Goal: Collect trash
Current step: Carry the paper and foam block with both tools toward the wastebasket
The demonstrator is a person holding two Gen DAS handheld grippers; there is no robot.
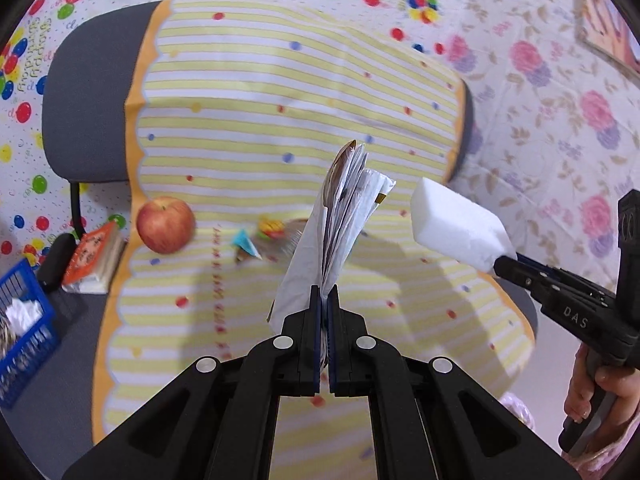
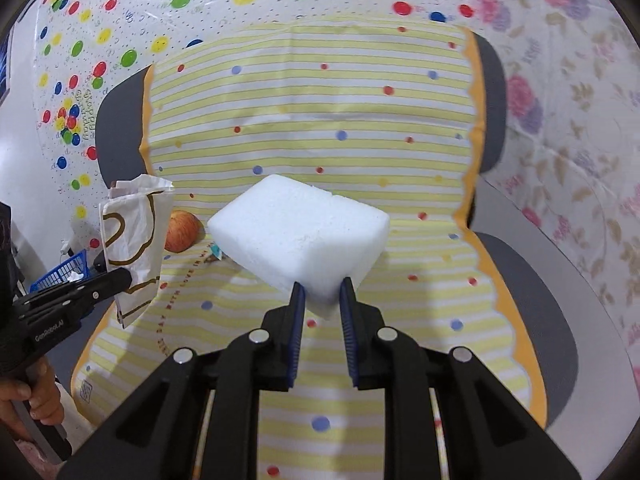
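Left gripper [image 2: 120,278] label "GenRobot.AI", right gripper [image 1: 502,266] "DAS"

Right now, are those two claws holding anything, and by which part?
Left hand-held gripper pinches a crumpled white paper wrapper by its lower edge; right hand-held gripper grips a white foam block by its near corner.

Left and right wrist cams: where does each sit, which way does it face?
Left wrist: on the left claw, looking down its fingers at the striped cloth; it pinches a paper wrapper; right claw and hand show.
Right wrist: on the right claw, same way, gripping a white sponge; left claw shows.
Shared: cloth, apple, blue basket.
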